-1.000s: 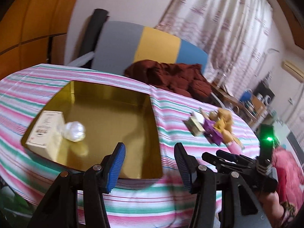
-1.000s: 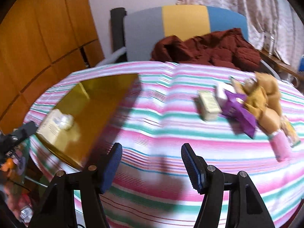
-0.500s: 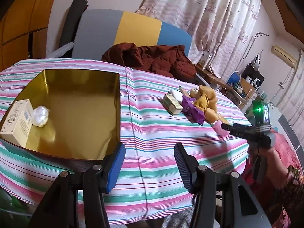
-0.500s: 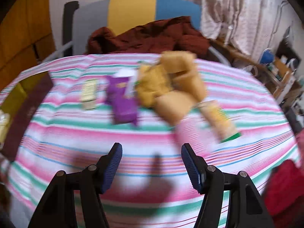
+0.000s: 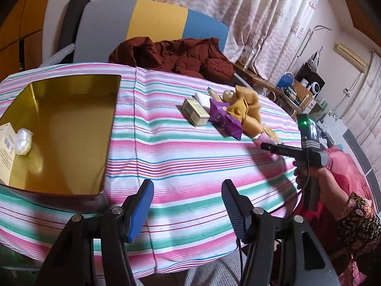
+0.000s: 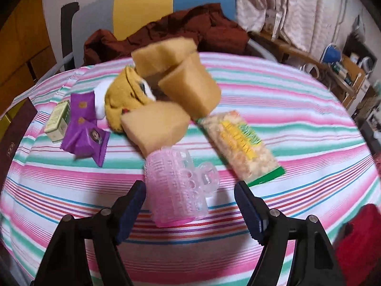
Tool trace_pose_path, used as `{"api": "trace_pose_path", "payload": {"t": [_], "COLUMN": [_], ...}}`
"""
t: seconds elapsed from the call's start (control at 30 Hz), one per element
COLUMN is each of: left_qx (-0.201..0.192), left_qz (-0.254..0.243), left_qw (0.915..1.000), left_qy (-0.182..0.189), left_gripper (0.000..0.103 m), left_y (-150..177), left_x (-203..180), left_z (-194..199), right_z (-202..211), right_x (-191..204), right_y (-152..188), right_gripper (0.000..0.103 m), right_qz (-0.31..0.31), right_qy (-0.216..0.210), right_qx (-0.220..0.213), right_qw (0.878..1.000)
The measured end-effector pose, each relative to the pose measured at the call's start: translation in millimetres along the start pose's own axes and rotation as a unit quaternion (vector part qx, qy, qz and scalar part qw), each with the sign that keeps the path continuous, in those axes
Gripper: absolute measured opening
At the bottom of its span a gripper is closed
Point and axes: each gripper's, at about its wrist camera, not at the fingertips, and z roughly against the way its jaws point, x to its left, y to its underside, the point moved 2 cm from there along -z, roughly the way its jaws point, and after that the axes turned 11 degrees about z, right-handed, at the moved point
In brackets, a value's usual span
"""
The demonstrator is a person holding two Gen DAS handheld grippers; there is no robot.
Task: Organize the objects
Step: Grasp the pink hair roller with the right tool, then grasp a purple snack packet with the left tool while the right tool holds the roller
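A gold tray (image 5: 71, 128) lies on the striped table at the left and holds a cream box (image 5: 6, 143) and a white ball (image 5: 23, 140). A heap lies to the right: a pink hair roller (image 6: 176, 186), tan sponges (image 6: 188, 90), a yellow cloth (image 6: 123, 100), purple packets (image 6: 83, 128), a green box (image 6: 58, 121) and a snack bag (image 6: 240, 143). My right gripper (image 6: 190, 209) is open with the roller between its fingers, not gripped. My left gripper (image 5: 188, 207) is open and empty above the table's front edge.
A dark red jacket (image 5: 176, 57) lies on a grey, yellow and blue chair (image 5: 142, 26) behind the table. Shelves with clutter (image 5: 300, 90) stand at the far right. A red cloth (image 6: 359, 238) lies at the lower right.
My right gripper has swung right from the tray side and closed in on the heap until the pink roller sits between its fingers. My left gripper has drawn back and turned right.
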Motion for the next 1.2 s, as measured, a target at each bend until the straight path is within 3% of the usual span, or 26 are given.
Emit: {"api": "trace_pose_path", "payload": {"t": [0.07,0.1,0.3,0.5,0.8,1.03,1.2], "left_qx": [0.007,0.013,0.036,0.069,0.110,0.132,0.124], "left_qz": [-0.001,-0.002,-0.008,0.007,0.043,0.069,0.077], "left_qw": [1.0000,0.9999,0.9993,0.9975,0.9916,0.9873,0.9887], "left_qy": [0.000,0.000,0.003,0.010,0.052,0.056,0.037], "left_gripper": [0.061,0.061,0.061,0.061,0.062,0.062,0.063], "left_y": [0.2,0.4,-2.3,-16.3,-51.6,-67.3,-77.3], "left_x": [-1.9,-3.2,-13.8,-28.4,-72.7,-98.1,-107.7], "left_z": [-4.8,-8.3,-29.3,-63.4,-132.9,-182.6,-207.5], "right_z": [-4.0,-5.4,-7.2,-1.5,4.5,3.8,2.8], "right_x": [0.3,1.4,7.9,13.9,25.4,28.5,24.2], "right_y": [-2.0,-2.5,-4.4,-2.0,6.2,6.1,4.8], "right_gripper": [0.070,0.062,0.062,0.062,0.061,0.061,0.061], "right_qz": [-0.005,-0.005,-0.007,-0.033,-0.028,-0.037,-0.037], "right_qy": [-0.005,-0.009,-0.012,-0.041,-0.010,-0.021,-0.025], "right_qx": [0.003,0.003,0.015,0.033,0.086,0.100,0.102], "right_qw": [1.000,1.000,1.000,0.998,0.996,0.994,0.994]}}
